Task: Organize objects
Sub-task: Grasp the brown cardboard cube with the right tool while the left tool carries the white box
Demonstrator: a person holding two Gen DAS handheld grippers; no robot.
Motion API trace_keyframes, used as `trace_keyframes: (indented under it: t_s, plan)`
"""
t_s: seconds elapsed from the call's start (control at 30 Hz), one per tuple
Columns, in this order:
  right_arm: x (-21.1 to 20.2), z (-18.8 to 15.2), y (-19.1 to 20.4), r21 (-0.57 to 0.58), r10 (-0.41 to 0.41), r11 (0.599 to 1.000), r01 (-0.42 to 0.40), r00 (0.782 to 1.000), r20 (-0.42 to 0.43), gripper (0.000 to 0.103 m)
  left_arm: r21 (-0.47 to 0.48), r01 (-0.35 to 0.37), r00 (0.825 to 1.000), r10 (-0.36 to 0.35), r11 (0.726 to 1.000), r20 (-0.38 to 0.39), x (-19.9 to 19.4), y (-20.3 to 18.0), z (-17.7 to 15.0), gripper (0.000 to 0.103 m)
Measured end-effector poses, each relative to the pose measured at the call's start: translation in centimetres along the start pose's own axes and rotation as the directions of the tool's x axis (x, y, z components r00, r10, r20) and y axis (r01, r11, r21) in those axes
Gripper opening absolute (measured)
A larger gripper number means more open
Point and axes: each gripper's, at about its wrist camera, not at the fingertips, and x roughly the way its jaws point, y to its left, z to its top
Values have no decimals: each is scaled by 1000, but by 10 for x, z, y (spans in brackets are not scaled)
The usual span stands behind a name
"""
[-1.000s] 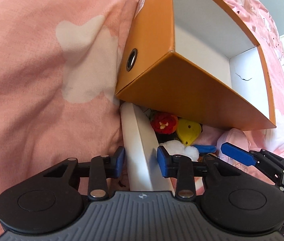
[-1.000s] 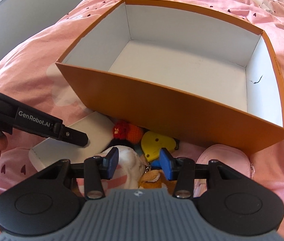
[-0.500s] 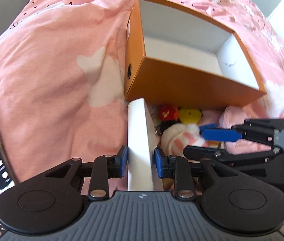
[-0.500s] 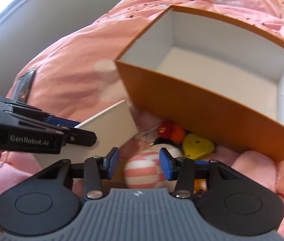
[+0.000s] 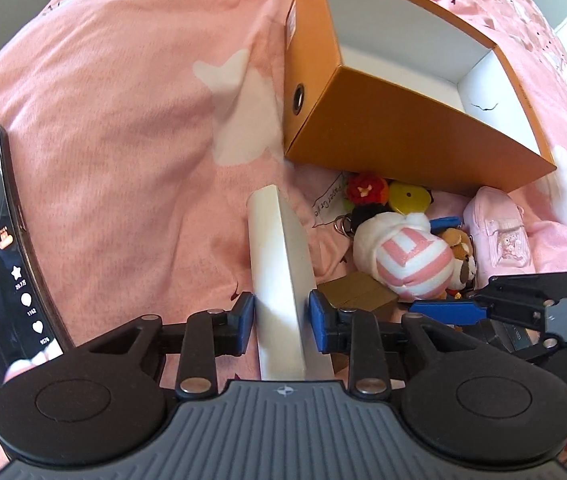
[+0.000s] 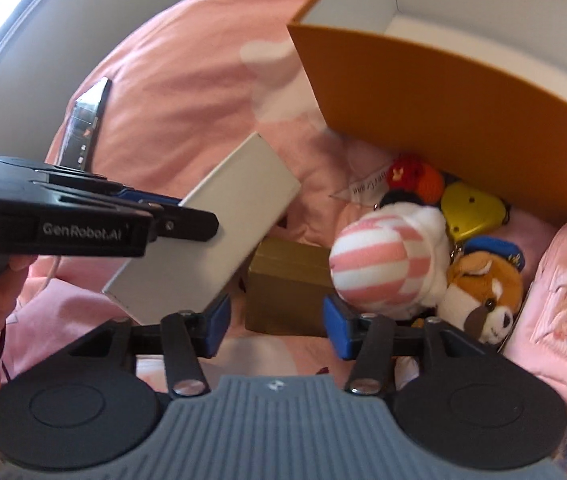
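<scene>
right gripper (image 6: 273, 322) jaws apart | gold box (image 6: 283, 284) between | striped plush (image 6: 375, 264) beside

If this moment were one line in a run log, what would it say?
left gripper: shut on white box, lifted | right gripper: open near striped plush | orange box: empty

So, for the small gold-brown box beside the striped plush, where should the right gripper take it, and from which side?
Probably across its two short side walls, coming from above and the near side. The gold-brown box lies flat with its top face free, directly ahead of the open right gripper. The striped plush crowds its right end, so nudging that aside first may help.
</scene>
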Motion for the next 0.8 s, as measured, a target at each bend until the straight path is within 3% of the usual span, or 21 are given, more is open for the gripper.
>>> trace_keyframes:
  t_s: [0.17, 0.3, 0.4, 0.8]
  plan:
    - [22, -2, -10, 56, -15, 998, 17, 999, -37, 64, -32, 8, 999, -9, 999, -32, 9, 6, 1, 38]
    - [33, 0, -13, 78, 4, 997, -1, 999, -41, 65, -110, 59, 994, -68, 992, -85, 23, 16, 5, 40]
    - [40, 1, -12, 77, 4, 997, 0, 999, -46, 64, -145, 71, 993, -83, 987, -82, 26, 20, 5, 39]
    - [47, 0, -14, 108, -1, 994, 3, 1000, -23, 64, -1, -22, 998, 22, 1000, 54, -5, -15, -7, 34]
